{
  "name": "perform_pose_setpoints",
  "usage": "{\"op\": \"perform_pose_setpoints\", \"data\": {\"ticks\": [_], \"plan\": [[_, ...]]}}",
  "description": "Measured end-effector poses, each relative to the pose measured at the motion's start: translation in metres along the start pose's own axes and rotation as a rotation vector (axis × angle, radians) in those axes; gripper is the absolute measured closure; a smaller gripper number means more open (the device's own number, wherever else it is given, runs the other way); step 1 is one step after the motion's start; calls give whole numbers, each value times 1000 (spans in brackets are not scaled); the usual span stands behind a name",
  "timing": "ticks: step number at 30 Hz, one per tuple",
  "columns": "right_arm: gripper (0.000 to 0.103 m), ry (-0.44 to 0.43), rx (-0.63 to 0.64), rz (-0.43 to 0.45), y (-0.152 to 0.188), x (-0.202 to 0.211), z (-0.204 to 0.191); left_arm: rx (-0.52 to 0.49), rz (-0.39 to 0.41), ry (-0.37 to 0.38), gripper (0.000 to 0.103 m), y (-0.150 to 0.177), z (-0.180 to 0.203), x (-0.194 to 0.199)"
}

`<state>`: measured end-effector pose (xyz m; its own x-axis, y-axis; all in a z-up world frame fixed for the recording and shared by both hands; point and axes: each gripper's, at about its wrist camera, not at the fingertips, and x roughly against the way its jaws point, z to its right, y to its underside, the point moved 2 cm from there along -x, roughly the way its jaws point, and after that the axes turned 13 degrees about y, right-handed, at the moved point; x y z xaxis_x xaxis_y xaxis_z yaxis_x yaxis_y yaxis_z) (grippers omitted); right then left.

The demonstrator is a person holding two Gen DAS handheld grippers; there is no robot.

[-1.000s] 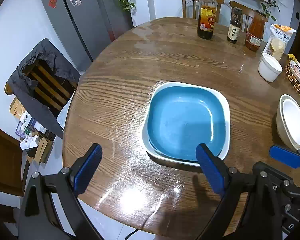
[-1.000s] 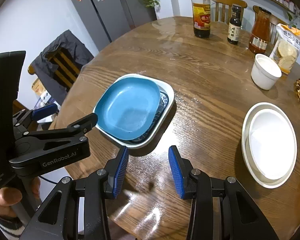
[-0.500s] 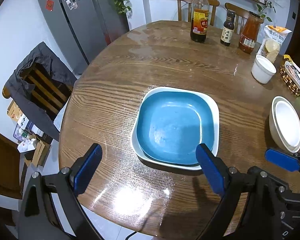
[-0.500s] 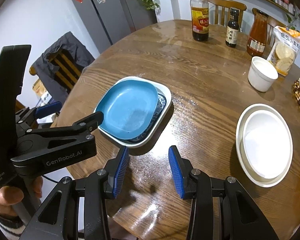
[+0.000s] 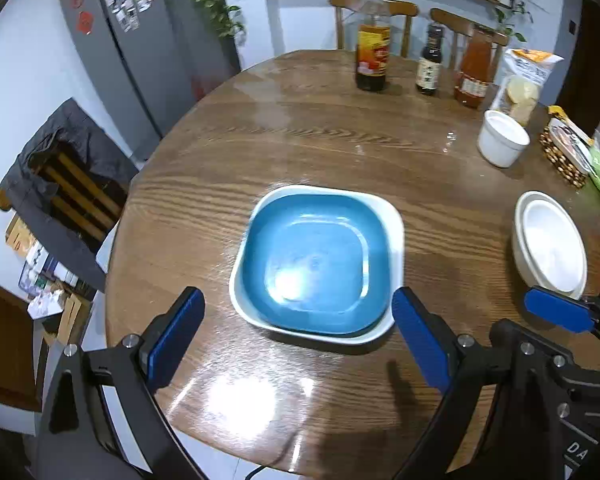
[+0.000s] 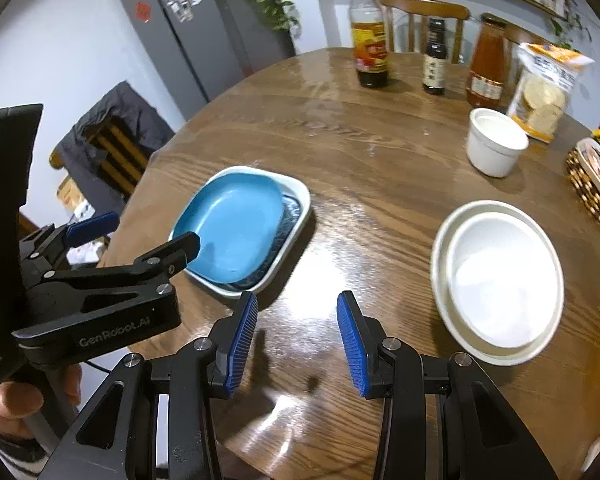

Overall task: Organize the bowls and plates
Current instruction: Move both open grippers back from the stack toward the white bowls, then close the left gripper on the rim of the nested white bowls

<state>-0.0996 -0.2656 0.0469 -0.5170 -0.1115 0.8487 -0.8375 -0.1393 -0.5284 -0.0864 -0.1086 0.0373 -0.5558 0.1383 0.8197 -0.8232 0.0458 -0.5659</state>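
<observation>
While both tools (image 5: pixel 296 336) (image 6: pixel 296 340) gape empty, two square plates (image 5: pixel 316 260) and two white bowls (image 6: pixel 500 276) sit stacked.

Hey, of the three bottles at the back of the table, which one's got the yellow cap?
The tallest bottle, leftmost in the row, with the red and yellow label. The small dark bottle and the orange bottle beside it have dark caps.

Three sauce bottles (image 5: pixel 373 46), cracker bag (image 6: pixel 546 92), jacket-draped chair (image 5: pixel 66 184), grey fridge (image 5: pixel 124 44)
</observation>
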Motion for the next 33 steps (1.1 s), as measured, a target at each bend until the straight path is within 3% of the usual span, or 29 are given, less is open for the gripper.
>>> {"op": "perform_pose_setpoints", "data": {"ticks": [19,27,30,33], "plan": [[61,168,-263,-12,31,12,108,-197,-33,174,8,-11,101,-25],[61,314,-402,-11,43,6,166,-213,-38,198,8,-17,135,-52],[61,297,-467,-52,46,-9,187,-218,-50,183,8,-22,144,-69],[61,221,-515,-79,45,-24,197,-194,-92,214,9,-24,148,-86]]}}
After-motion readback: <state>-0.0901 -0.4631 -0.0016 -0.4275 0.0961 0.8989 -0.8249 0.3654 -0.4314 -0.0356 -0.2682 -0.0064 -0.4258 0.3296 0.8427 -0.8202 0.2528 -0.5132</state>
